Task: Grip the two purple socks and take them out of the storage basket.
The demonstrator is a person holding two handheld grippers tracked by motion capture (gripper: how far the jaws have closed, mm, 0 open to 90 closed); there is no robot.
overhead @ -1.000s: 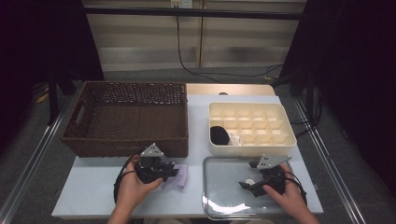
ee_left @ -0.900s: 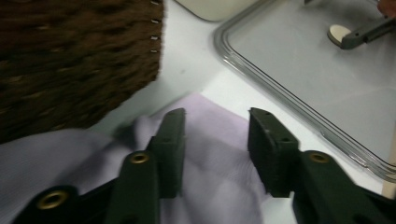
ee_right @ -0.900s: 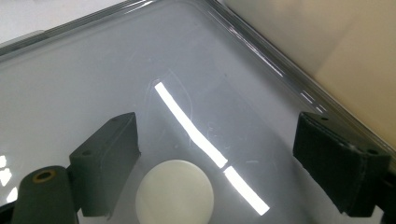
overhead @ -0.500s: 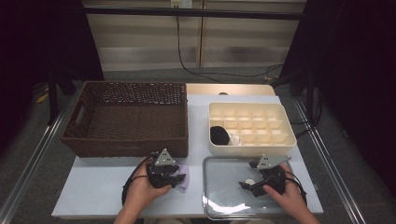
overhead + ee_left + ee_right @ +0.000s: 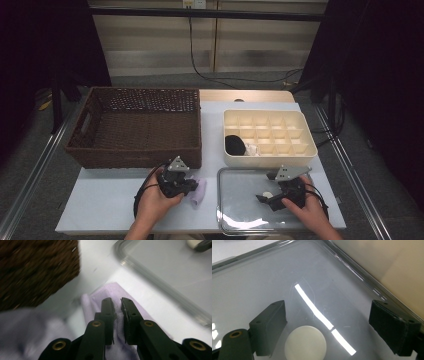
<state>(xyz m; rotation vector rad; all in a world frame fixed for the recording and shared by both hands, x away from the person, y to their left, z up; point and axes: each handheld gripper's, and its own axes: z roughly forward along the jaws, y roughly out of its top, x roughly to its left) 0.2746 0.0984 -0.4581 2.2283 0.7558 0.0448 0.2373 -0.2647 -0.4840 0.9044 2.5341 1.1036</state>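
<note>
A lilac cloth (image 5: 198,192) lies on the white table near its front edge, between the basket and the tray. My left gripper (image 5: 186,186) is shut on a fold of that cloth (image 5: 117,291), its jaws (image 5: 117,303) pinching the fabric. My right gripper (image 5: 269,199) rests low over the metal tray (image 5: 240,210), open. A small white round disc (image 5: 305,343) lies flat on the tray (image 5: 262,277) between the spread right jaws (image 5: 329,312); the same disc (image 5: 267,194) appears at the right gripper's tip in the high view.
A brown wicker basket (image 5: 135,125) stands at the back left, close behind the left hand. A cream divided box (image 5: 272,135) sits behind the tray, with a black object (image 5: 234,145) and a small white item (image 5: 251,149) in its near-left cells.
My left hand and gripper have shifted a little to the right along the table front, dragging the lilac cloth with them. The right gripper has stayed over the tray.
</note>
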